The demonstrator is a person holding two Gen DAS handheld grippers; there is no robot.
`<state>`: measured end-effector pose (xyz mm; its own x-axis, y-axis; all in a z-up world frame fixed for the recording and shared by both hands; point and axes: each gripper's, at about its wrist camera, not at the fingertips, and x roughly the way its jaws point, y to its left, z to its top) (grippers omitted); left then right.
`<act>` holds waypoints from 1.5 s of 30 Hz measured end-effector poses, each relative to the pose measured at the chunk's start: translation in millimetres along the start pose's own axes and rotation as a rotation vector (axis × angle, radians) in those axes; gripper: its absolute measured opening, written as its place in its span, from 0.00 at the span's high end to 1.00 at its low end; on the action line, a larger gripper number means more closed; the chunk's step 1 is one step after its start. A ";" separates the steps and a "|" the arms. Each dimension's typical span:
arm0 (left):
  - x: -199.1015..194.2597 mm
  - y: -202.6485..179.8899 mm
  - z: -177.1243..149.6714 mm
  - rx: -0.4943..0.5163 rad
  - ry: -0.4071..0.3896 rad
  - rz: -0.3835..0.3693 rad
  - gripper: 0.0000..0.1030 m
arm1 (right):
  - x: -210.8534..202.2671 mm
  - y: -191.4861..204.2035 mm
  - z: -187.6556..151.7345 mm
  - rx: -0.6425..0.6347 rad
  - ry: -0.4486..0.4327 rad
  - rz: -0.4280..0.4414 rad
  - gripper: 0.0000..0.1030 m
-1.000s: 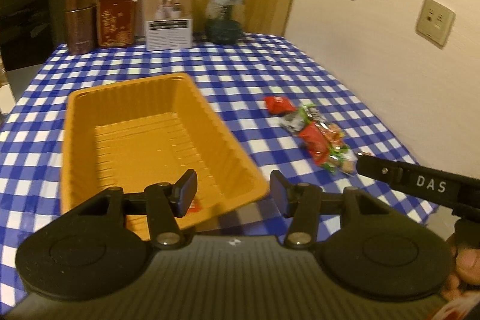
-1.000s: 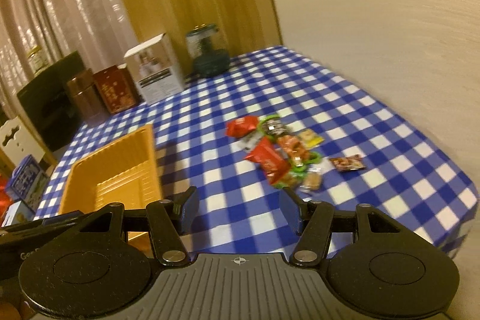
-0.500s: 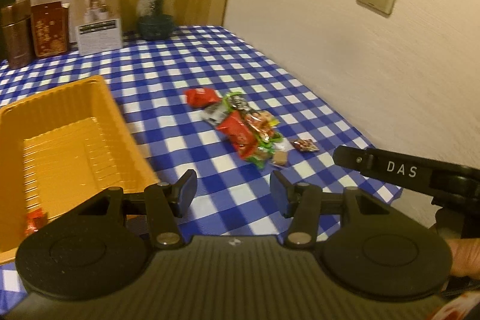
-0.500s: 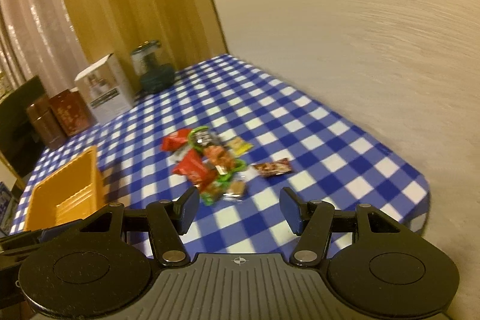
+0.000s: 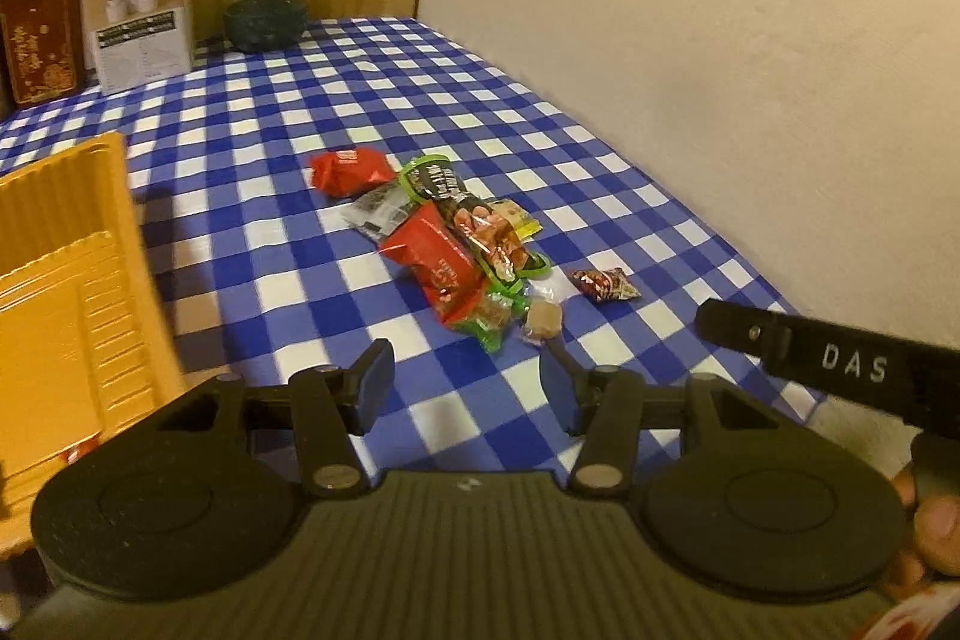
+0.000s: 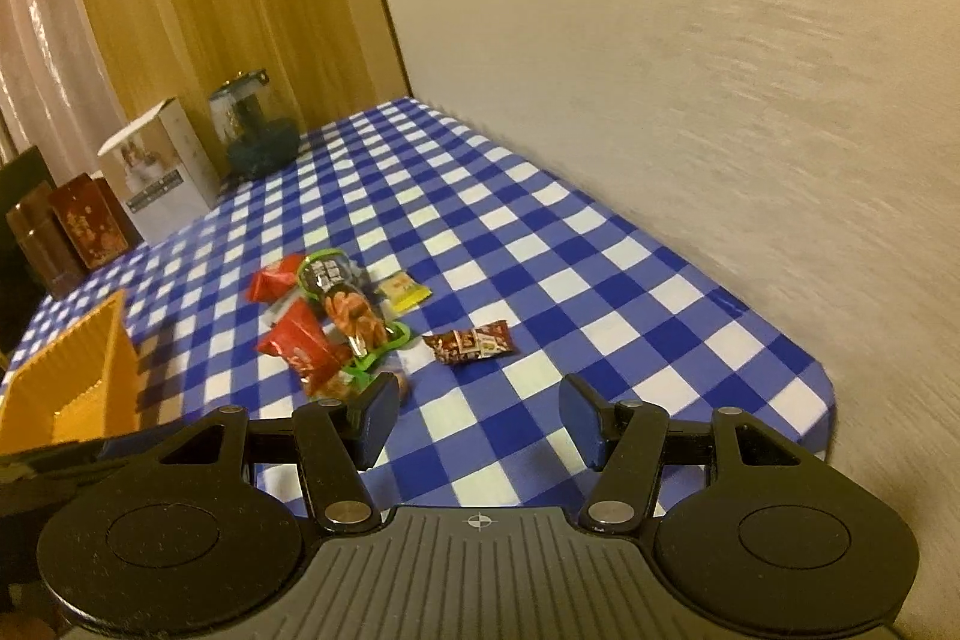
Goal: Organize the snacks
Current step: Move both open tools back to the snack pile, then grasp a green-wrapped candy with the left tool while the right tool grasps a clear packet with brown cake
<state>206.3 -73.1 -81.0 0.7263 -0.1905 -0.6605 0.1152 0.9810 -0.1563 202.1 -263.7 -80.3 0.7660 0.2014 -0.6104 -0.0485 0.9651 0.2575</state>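
Both the left gripper [image 5: 465,385] and right gripper [image 6: 477,415] gape empty near the snack pile [image 5: 447,235]; orange tray [image 5: 66,304] left of it, white box [image 5: 141,10] and jar [image 5: 264,1] behind.

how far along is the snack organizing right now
Barely started. One small red packet already lies in the orange tray. Nothing is in hand: the left gripper and right gripper are both open and empty, short of the pile. Left to do: the pile of snack packets and the stray brown candy wrapper, all on the checked tablecloth.
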 end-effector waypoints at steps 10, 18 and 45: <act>58.9 -0.5 13.6 0.053 0.043 -0.036 0.64 | 28.8 -7.1 -0.2 0.018 0.038 -0.005 0.42; 81.5 -5.2 17.4 0.124 0.062 -0.058 0.70 | 40.2 -10.6 -1.5 0.037 0.057 -0.006 0.42; 49.9 25.1 -18.6 0.055 0.019 0.051 0.80 | 92.4 37.1 -1.0 -0.105 0.136 0.118 0.65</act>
<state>232.8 -58.6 -131.6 0.7191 -0.1407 -0.6805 0.1162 0.9899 -0.0819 270.5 -209.1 -127.9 0.6579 0.3284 -0.6777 -0.2049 0.9440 0.2584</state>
